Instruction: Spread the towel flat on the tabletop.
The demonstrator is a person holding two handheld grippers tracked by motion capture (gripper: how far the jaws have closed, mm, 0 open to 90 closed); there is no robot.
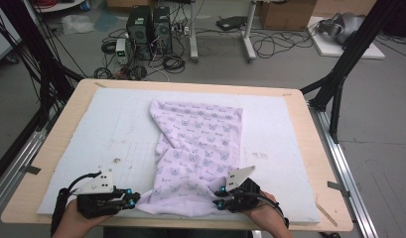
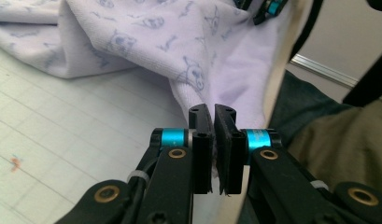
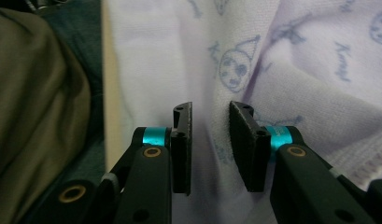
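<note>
The soft, light towel [image 1: 198,153] lies rumpled mid-table and should bunch easily; best taken by its near corners. The left gripper [image 2: 212,122] pinches one corner; the right gripper [image 3: 210,122] gapes around a fold

Pale lilac cloth [image 1: 200,148], centre of the high view, printed all over with small blue-grey cartoon faces and lettering; its underside at the lower edge is plain lilac. White foam mat [image 1: 106,129] with a faint grey grid at lower left. Light wood table [image 1: 76,99]. Left gripper [image 1: 133,200] and right gripper [image 1: 219,203]: black with cyan bands and grey top plates.
</note>
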